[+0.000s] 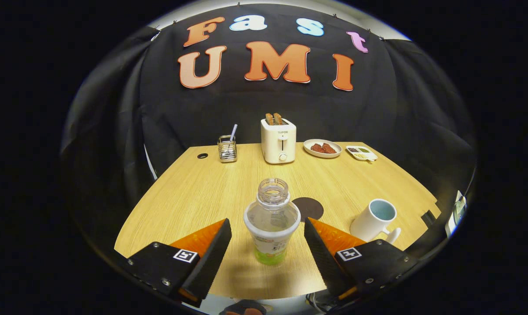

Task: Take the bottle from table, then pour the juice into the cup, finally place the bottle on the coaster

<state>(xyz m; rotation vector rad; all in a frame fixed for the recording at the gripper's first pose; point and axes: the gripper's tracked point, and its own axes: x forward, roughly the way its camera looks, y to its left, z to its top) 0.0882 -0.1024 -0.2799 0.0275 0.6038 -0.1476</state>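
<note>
Bottle (271, 221) uncapped, upright | between claw (267, 243) fingers, spread apart, not touching

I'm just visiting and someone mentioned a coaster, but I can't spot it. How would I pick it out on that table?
Start at the wooden table and find the open bottle standing between the gripper's spread fingers. Just behind the bottle lies the coaster, with the white cup off to one side of it. It is the only flat, dark, round disc lying on the wood.
</note>
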